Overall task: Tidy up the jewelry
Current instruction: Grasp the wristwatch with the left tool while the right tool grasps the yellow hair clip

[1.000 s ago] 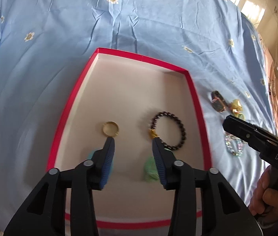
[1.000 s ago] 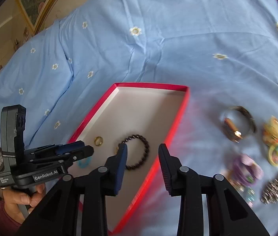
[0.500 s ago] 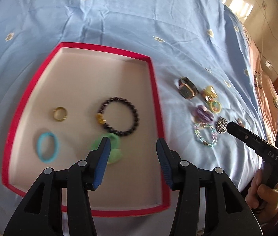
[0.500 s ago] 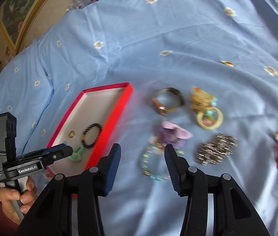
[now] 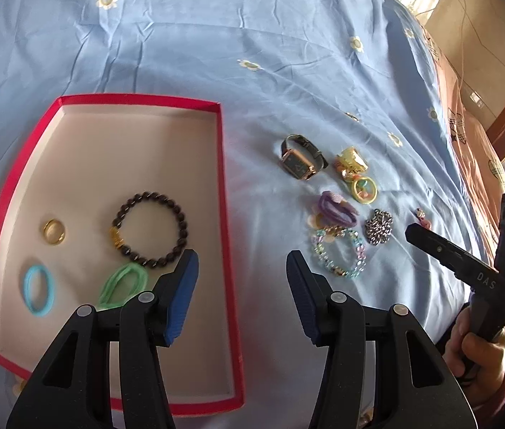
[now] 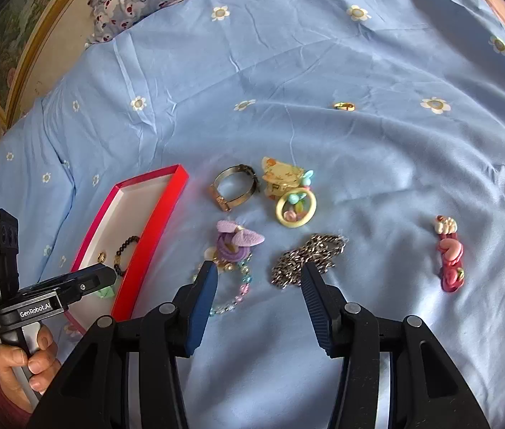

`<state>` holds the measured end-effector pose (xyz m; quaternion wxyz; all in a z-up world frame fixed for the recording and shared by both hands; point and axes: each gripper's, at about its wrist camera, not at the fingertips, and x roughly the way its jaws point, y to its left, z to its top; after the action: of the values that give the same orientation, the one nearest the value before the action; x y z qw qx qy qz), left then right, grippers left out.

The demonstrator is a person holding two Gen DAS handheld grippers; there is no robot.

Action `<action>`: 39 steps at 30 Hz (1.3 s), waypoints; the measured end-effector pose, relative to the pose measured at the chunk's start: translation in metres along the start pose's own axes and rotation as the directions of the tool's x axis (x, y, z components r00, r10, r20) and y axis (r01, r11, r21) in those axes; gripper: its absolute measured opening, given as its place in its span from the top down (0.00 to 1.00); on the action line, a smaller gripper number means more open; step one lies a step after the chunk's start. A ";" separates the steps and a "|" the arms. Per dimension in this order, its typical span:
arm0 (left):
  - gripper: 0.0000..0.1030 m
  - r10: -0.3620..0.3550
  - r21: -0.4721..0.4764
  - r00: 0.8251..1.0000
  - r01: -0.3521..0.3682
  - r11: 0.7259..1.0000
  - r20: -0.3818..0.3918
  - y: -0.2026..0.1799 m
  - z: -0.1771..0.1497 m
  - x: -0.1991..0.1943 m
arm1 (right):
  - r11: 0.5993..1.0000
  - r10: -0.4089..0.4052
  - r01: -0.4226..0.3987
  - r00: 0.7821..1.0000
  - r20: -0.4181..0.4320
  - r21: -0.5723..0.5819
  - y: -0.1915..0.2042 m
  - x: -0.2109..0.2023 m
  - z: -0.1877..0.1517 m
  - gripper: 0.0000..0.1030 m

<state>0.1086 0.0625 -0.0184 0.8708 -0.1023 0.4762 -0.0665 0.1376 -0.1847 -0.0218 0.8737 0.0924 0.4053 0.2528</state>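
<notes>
Jewelry is partly sorted: inside your shallow red-rimmed cardboard box (image 5: 222, 193) you already have a dark beaded bracelet with a gold charm (image 5: 150, 230), a plain gold ring (image 5: 54, 231), a turquoise elastic hair loop (image 5: 39, 289) and a green elastic hair loop (image 5: 123, 283).

On the pale blue flowered bedsheet (image 6: 323, 71), just beside the box, you have more to move: a rose-gold wristwatch with a dark band (image 5: 300, 157), a yellow cartoon charm with a round ring (image 6: 290, 191), a purple hair tie with a bow (image 6: 238, 241), a pastel beaded bracelet (image 5: 338, 252), a heap of silver chain (image 6: 306, 259) and, well apart to the side, a pink figurine hair clip (image 6: 449, 254). A small gold piece (image 6: 344, 106) lies farther up the sheet.

Your left gripper (image 5: 241, 261) hangs over the box's near edge, jaws roughly half apart, gripping nothing. Your right gripper (image 6: 257, 271) hovers over the loose pile near the chain and pastel bracelet, likewise half apart and empty.

By my count, fewer than half the pieces are in.
</notes>
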 end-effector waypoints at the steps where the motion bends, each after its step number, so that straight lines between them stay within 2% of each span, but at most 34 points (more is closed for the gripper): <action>1: 0.51 -0.002 0.002 1.000 0.002 1.000 -0.001 -0.002 0.002 0.001 | 1.000 -0.001 0.001 1.000 0.002 0.000 -0.001 -0.001 0.001 0.51; 14: 0.48 -0.047 -0.002 0.999 0.047 0.999 -0.021 -0.023 0.041 0.027 | 1.000 -0.010 0.011 1.000 0.021 -0.029 -0.005 0.014 0.033 0.51; 17: 0.48 -0.052 -0.009 0.998 0.051 0.999 -0.035 -0.027 0.055 0.042 | 0.997 -0.018 0.020 1.000 0.024 -0.070 -0.004 0.023 0.045 0.51; 25: 0.48 -0.075 -0.016 0.994 0.074 0.997 -0.077 -0.035 0.090 0.078 | 0.973 -0.031 0.019 0.998 -0.052 -0.231 -0.001 0.054 0.063 0.46; 33: 0.50 -0.060 0.003 0.988 0.061 0.998 -0.140 -0.040 0.104 0.117 | 0.949 -0.058 0.033 0.996 -0.070 -0.313 -0.002 0.075 0.071 0.46; 38: 0.76 -0.074 0.048 0.985 0.082 0.995 -0.154 -0.047 0.099 0.126 | 0.948 -0.068 0.041 0.995 -0.077 -0.316 -0.005 0.081 0.073 0.49; 39: 0.76 -0.070 0.062 0.986 0.080 0.995 -0.149 -0.049 0.098 0.125 | 0.948 -0.071 0.043 0.995 -0.077 -0.315 -0.005 0.082 0.072 0.60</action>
<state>0.2573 -0.0001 -0.0570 0.8334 -0.0856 0.5322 -0.1224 0.2388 -0.1439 -0.0305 0.8656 -0.0700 0.4004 0.2923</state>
